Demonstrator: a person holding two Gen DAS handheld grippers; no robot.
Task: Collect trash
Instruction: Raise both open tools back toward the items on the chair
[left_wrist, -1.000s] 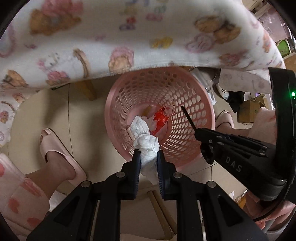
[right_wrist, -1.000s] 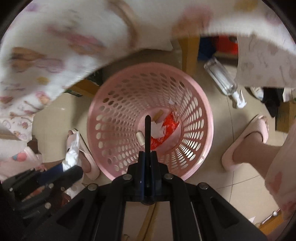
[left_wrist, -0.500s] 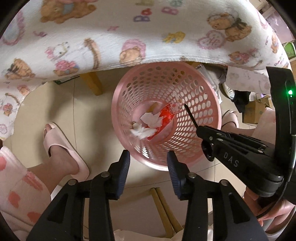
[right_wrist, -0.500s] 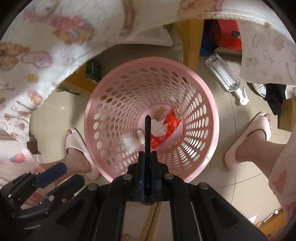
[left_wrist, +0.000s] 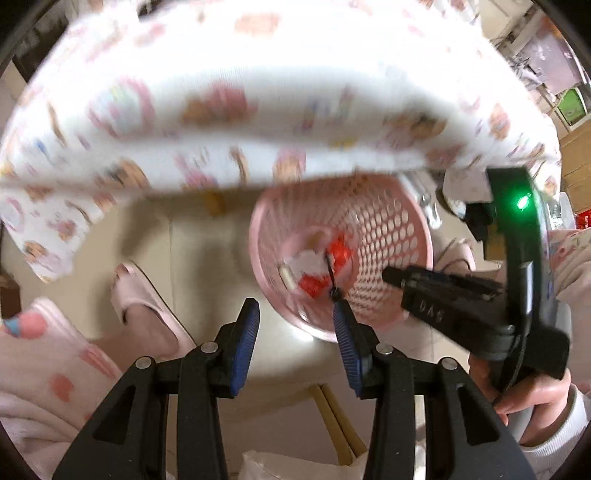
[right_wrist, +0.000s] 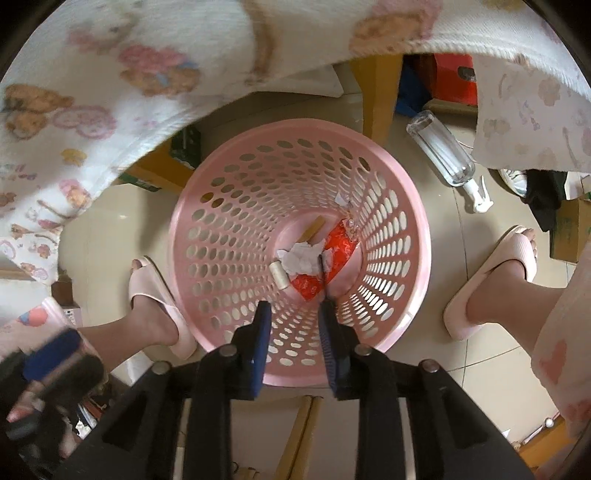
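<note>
A pink perforated trash basket stands on the tiled floor; it also shows in the left wrist view. Inside lie a crumpled white tissue, a red wrapper, a small white roll and a tan stick. My right gripper is open above the basket's near rim; a thin black stick stands along its right finger, dropping into the basket. My left gripper is open and empty, left of the basket. The right gripper's body shows in the left view.
A cartoon-print tablecloth hangs above the basket. The person's slippered feet flank it. A clear spray bottle lies on the floor behind, beside a wooden table leg and boxes.
My left gripper let the white tissue fall into the basket, opened wide and pulled back leftward. My right gripper, shut on the black stick before, has opened over the basket.
</note>
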